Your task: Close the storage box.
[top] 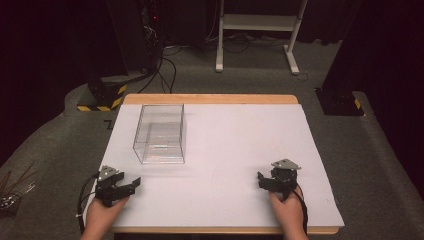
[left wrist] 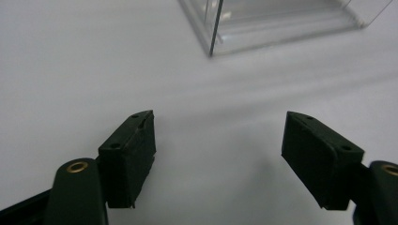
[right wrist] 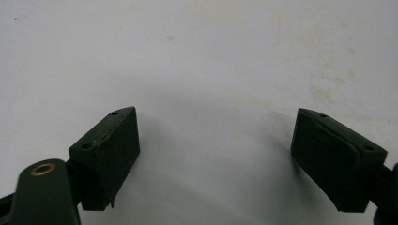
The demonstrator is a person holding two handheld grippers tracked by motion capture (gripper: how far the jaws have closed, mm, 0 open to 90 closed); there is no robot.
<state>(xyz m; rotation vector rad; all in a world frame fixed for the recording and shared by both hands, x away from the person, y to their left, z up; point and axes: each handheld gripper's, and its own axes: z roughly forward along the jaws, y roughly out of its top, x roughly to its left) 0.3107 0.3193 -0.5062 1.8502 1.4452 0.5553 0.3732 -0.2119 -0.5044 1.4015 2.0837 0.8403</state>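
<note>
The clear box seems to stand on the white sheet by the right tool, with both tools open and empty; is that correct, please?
Not quite: the clear box stands by the left tool, not the right tool, as the high view shows. The rest holds: it stands on the white sheet, and both tools are open and empty.

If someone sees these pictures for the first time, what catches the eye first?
First the clear plastic box, empty and standing on the left half of the white table sheet, toward the far edge. Next the two black tools near the front edge: the left tool points toward the box, the right tool sits at the right. Both have jaws apart and nothing between them.
</note>
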